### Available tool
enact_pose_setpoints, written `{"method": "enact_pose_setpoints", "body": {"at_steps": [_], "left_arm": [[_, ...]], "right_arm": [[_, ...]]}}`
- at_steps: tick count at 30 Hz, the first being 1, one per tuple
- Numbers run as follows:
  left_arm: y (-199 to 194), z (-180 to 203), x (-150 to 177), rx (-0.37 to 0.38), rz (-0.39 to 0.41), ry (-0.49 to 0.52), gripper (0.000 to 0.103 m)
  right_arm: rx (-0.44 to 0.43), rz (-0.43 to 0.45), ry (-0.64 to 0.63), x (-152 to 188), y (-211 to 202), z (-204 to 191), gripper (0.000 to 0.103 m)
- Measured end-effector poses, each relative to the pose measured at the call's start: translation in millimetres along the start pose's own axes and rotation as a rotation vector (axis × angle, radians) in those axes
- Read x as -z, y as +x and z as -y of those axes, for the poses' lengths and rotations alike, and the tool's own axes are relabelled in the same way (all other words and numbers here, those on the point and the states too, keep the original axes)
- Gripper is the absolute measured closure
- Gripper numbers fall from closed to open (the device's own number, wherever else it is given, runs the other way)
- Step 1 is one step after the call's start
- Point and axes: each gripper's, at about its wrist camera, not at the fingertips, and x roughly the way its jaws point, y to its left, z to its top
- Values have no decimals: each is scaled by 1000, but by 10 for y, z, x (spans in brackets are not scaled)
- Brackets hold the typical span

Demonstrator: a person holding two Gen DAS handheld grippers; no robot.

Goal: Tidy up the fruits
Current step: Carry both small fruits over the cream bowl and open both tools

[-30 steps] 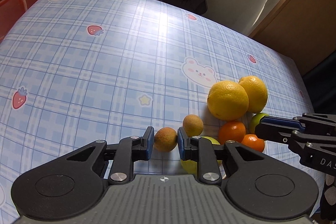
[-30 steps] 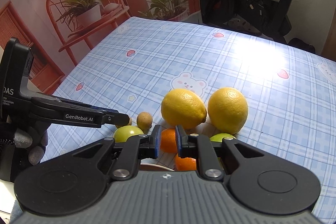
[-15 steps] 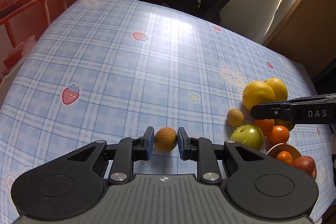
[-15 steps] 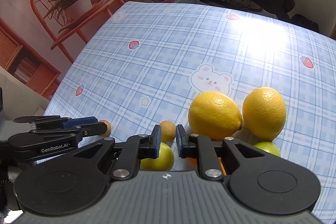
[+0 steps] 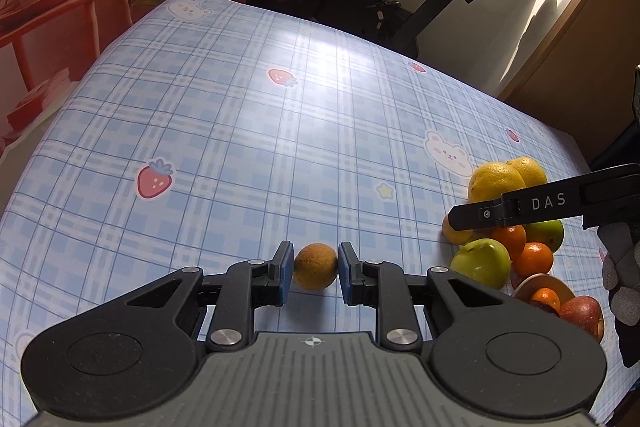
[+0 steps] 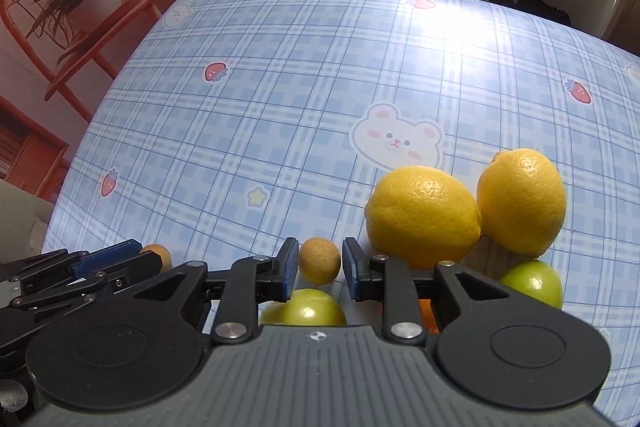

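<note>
The left gripper (image 5: 312,271) is closed on a small brown round fruit (image 5: 315,266), just above the blue checked tabletop (image 5: 224,131), well left of the fruit pile. The right gripper (image 6: 320,271) has just been opening; a second small brown fruit (image 6: 320,260) sits between its pads without contact, near two lemons (image 6: 423,214) and a green apple (image 6: 308,311).

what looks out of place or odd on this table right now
Nothing is spilled or damaged. The one outlier is a small brown fruit pinched in the left claw, apart from the pile of lemons, green apples and oranges. Its twin sits by the pile between the right claw's jaws, which have just been opening.
</note>
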Motion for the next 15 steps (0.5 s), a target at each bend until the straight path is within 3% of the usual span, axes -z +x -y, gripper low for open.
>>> {"method": "enact_pose_setpoints", "body": {"at_steps": [6,15], "left_arm": [[6,-30,-2,12,0,-18,77],[-43,-36,-12,16,-8,-48,78]], "right_arm": [[3,-27,13,31,95,-21,73],[-62,26,16,111,-108,3,73]]}}
